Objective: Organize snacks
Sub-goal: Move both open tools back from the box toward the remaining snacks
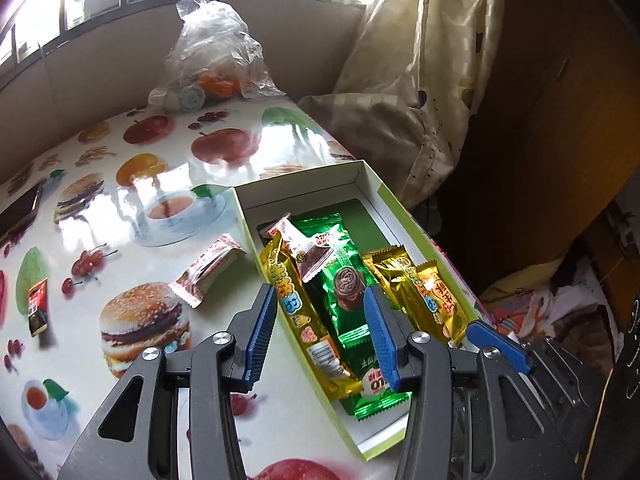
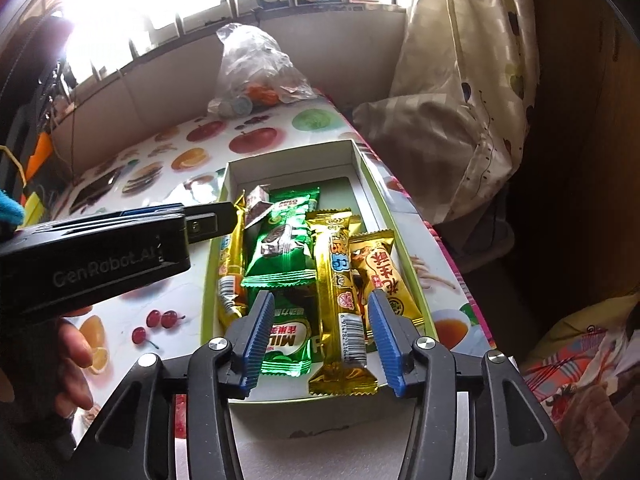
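— What are your claws doing?
— My left claw [image 1: 322, 320] is wide open over the box [image 1: 362, 174], holding nothing. My right claw [image 2: 320, 328] is wide open too, and empty.
— Where are the snacks?
— Gold bars [image 2: 340, 292] and green packs [image 2: 280, 236] lie in the box. One pink pack [image 1: 208, 270] and a small red pack [image 1: 38, 312] lie on the table [image 1: 160, 168], left of it.
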